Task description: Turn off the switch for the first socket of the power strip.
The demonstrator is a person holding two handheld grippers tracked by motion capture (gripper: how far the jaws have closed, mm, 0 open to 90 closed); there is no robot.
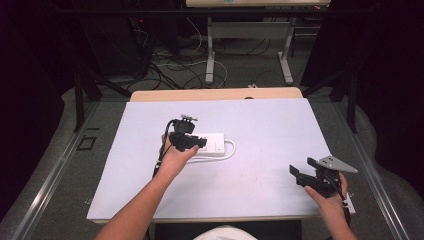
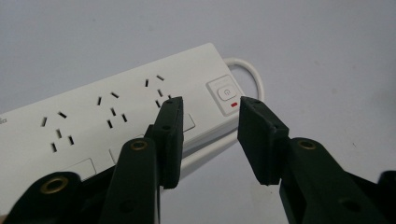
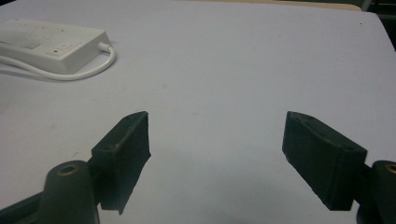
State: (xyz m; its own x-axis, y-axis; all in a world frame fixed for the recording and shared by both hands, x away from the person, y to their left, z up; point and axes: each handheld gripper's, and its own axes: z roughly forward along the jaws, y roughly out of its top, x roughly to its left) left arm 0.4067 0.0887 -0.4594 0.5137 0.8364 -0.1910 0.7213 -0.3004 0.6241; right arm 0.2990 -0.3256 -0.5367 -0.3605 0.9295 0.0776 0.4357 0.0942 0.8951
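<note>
A white power strip (image 1: pixel 215 143) lies on the pale mat near the table's middle, its white cable (image 1: pixel 231 151) looped at the right end. My left gripper (image 1: pixel 192 141) hovers right over it. In the left gripper view the jaws stand open just above the strip (image 2: pixel 93 121), near its switch button (image 2: pixel 226 92) with a red light. My right gripper (image 1: pixel 306 170) is held open near the front right of the mat, with nothing between its jaws. The right gripper view has the strip (image 3: pixel 46 42) far off at the upper left.
The pale mat (image 1: pixel 260 125) covers most of the wooden table (image 1: pixel 215 94). Beyond the far edge are table legs and cables on the floor (image 1: pixel 190 65). Dark curtains stand at both sides.
</note>
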